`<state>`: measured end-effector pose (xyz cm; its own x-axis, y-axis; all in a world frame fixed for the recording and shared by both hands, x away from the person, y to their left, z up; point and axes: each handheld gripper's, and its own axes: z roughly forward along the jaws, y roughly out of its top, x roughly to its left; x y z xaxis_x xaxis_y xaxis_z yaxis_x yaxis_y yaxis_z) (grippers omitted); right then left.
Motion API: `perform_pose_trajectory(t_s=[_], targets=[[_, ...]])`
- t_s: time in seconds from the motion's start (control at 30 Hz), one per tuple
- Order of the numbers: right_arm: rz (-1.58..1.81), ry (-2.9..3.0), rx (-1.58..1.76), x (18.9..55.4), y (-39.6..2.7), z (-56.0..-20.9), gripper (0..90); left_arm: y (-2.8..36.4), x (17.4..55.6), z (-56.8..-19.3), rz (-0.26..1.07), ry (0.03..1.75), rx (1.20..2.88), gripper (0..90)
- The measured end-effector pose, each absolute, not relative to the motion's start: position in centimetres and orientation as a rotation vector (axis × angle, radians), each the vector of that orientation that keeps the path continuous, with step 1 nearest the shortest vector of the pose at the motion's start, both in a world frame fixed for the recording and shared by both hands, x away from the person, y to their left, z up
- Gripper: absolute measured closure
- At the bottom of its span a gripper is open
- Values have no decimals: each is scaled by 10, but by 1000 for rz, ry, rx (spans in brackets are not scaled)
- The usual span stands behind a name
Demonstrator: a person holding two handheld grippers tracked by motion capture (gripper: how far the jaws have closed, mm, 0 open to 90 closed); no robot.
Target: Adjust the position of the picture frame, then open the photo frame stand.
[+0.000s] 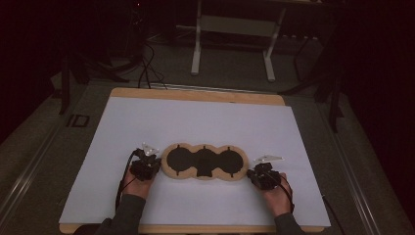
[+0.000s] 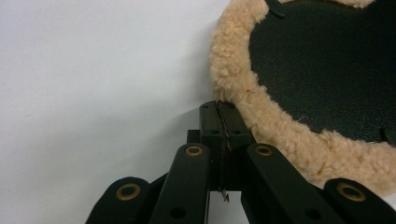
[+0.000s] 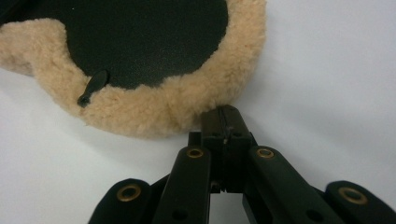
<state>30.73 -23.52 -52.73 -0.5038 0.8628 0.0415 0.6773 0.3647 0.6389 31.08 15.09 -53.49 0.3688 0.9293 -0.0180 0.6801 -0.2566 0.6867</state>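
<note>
A flat three-lobed pad [image 1: 204, 161] with a black face and a tan fleece rim lies on the white sheet [image 1: 195, 122], near its front. My left gripper [image 1: 155, 164] rests at the pad's left end and my right gripper [image 1: 251, 172] at its right end, each held in a hand. In the left gripper view the gripper [image 2: 218, 112] is shut, its tip touching the fleece rim [image 2: 233, 70]. In the right gripper view the gripper [image 3: 223, 116] is also shut, its tip against the fleece [image 3: 154, 112] below the black face [image 3: 154, 37]. Nothing sits between either pair of jaws.
The white sheet covers a wooden board [image 1: 195, 94] whose edge shows at the back. Bare sheet lies behind and beside the pad. Beyond the table the dark floor holds cables [image 1: 147, 68] and the white legs of a stand [image 1: 195, 49].
</note>
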Motion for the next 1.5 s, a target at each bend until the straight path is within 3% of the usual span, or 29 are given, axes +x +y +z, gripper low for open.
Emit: perform_pose_trajectory(t_s=[0.73,0.83,1.1,1.37,1.5], targets=[[876,2307,1353,309,-237,-528,897,152,310,-534,481,1387,2016,879],[865,2313,1346,307,-235,-528,900,149,311,-534,534,1378,2030,900],[869,2328,1332,306,-234,-527,900,151,314,-534,531,1386,2016,900],[860,2315,1324,306,-238,-524,815,157,310,-523,574,1357,1963,764],[902,2280,1340,305,-245,-521,776,155,303,-513,553,1263,1935,722]])
